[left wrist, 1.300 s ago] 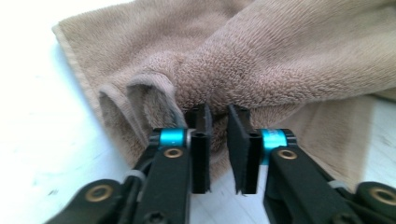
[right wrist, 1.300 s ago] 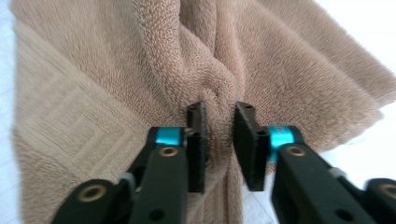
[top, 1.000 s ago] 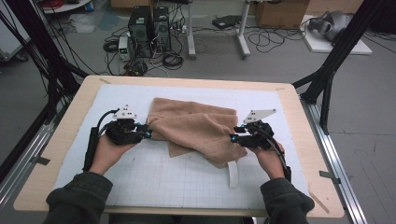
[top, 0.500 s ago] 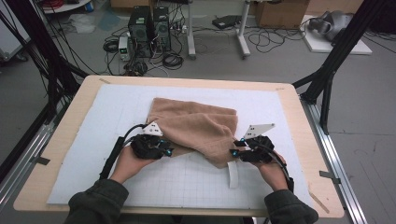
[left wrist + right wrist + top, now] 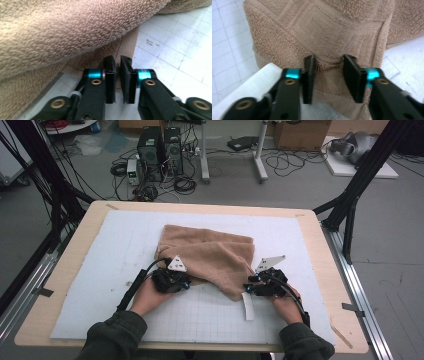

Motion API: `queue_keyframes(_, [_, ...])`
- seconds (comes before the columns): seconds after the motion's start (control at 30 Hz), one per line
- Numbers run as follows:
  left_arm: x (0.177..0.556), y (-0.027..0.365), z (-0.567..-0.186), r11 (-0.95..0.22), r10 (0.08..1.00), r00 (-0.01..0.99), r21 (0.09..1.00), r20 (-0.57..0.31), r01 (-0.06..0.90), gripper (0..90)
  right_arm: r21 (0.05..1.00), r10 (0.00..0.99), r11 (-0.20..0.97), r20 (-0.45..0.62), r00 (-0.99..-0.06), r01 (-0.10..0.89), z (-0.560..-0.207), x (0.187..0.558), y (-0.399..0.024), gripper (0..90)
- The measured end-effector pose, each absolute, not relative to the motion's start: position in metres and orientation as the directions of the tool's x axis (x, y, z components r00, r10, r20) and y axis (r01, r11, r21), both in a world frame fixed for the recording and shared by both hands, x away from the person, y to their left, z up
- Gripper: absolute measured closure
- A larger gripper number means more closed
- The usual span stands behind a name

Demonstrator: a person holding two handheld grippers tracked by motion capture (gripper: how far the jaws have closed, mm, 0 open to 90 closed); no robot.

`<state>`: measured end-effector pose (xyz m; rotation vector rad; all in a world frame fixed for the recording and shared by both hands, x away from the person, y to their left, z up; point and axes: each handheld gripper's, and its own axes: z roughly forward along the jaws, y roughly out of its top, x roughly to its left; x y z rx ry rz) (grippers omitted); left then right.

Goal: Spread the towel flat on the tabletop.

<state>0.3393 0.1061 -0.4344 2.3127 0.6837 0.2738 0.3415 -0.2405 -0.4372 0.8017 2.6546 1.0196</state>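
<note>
A tan terry towel (image 5: 210, 252) lies loosely folded in the middle of the white grid mat (image 5: 100, 270). My left gripper (image 5: 187, 282) is at the towel's near left edge. In the left gripper view its jaws (image 5: 117, 61) have just closed to a thin slit with the flat hem (image 5: 125, 47) pinched between them. My right gripper (image 5: 248, 287) is at the near right corner. In the right gripper view its jaws (image 5: 329, 60) have been closing but still stand apart, with the towel's corner (image 5: 324, 30) bulging between them.
A white label strip (image 5: 247, 306) trails from the towel's corner onto the mat by the right gripper, and shows as a white strip (image 5: 249, 87) beside its jaw. The wooden tabletop (image 5: 310, 225) borders the mat. Cables and computer cases sit on the floor beyond.
The left hand moved right and nearer to reach the towel's edge, and its jaws closed. The right hand dropped a little nearer along the towel's corner. The towel's near edge looks slightly gathered.
</note>
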Motion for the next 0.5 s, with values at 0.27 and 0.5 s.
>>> queue_keyframes(0.27, [0.316,0.126,-0.418,-0.576,0.545,0.839,0.723,-0.007,0.381,86.0,0.674,0.495,0.638,0.011,-0.869,0.372,-0.429,0.329,-0.236,81.6])
queue_keyframes(0.5, [0.272,0.158,-0.400,-0.533,0.535,0.845,0.774,-0.004,0.341,86.1,0.725,0.437,0.616,0.011,-0.899,0.308,-0.408,0.297,-0.234,81.5])
